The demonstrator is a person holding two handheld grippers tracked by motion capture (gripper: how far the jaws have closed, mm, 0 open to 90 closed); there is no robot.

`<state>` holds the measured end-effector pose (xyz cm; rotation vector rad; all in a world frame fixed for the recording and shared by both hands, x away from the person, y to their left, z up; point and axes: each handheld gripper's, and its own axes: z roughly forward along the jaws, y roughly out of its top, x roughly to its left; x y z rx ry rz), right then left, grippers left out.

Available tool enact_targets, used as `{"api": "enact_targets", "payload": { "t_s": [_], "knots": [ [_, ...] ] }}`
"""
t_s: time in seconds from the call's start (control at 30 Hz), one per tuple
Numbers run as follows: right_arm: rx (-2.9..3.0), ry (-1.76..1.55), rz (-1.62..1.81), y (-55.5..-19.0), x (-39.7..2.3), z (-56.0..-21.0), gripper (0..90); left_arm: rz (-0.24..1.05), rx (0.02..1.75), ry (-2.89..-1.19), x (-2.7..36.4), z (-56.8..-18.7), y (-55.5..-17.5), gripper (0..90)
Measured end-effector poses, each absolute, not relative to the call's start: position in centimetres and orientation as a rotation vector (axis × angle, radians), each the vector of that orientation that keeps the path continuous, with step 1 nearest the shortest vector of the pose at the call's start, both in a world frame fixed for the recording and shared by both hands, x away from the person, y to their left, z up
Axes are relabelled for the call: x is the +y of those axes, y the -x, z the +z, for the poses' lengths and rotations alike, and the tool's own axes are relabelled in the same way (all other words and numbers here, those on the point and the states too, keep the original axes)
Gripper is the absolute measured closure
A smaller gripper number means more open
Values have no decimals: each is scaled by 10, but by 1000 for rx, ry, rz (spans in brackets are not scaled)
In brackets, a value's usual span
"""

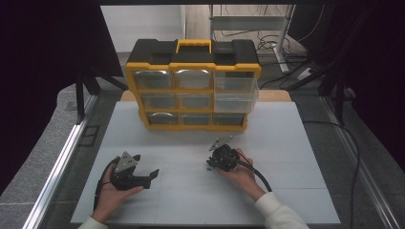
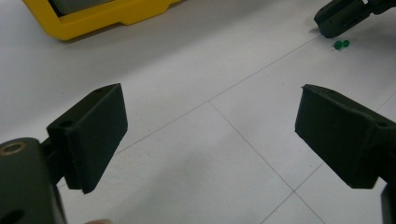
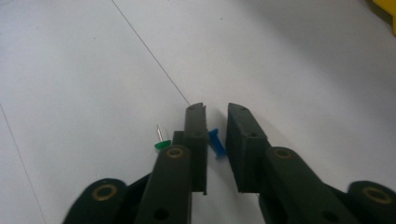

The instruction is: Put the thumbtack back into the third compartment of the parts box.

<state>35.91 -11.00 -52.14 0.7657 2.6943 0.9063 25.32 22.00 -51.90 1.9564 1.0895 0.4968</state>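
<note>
My left gripper (image 2: 210, 135) stands wide open, gripping nothing. My right gripper (image 3: 215, 126) is nearly closed around a blue pushpin (image 3: 216, 142); whether it pinches it, I cannot tell. A green pushpin (image 3: 160, 142) lies beside it, both well short of the yellow organizer (image 1: 193, 86).

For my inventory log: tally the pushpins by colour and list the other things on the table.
Green pushpin: 1
Blue pushpin: 1
Yellow and black drawer cabinet: 1
Total: 3
</note>
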Motion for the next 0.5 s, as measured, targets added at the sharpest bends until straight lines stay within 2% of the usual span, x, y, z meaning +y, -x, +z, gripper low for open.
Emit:
{"api": "enact_targets", "payload": {
  "t_s": [0.5],
  "knots": [
    [2672,-820,1015,-361,-117,-516,825,499,1089,-1955,221,-519,-253,98]
  ]
}}
